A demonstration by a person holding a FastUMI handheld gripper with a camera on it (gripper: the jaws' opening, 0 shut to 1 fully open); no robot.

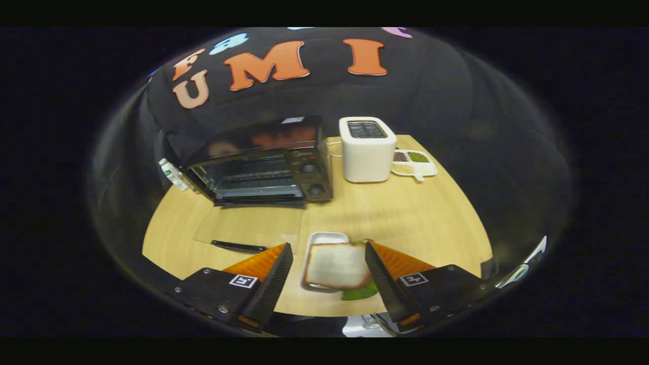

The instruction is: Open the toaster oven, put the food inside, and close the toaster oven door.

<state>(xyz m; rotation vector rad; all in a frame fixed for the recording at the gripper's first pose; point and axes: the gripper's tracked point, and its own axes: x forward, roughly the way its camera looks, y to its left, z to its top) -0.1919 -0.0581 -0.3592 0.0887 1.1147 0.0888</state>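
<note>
The black toaster oven point(263, 162) stands at the back left of the wooden table point(405, 218). Its glass door point(253, 225) lies folded down flat in front of it, with the dark handle point(238, 247) nearest me and the rack inside showing. A sandwich point(337, 264) of white bread with green lettuce under it rests on a small white tray point(327, 235). My gripper point(328, 245) is open, with a finger on either side of the sandwich. The right finger is close to the bread's edge and the left one stands apart from it.
A white pop-up toaster point(366, 150) stands right of the oven. A white divided dish point(413, 163) of beans and grains sits beside it. A small bottle point(174, 175) stands left of the oven. The table's front edge runs just under my fingers.
</note>
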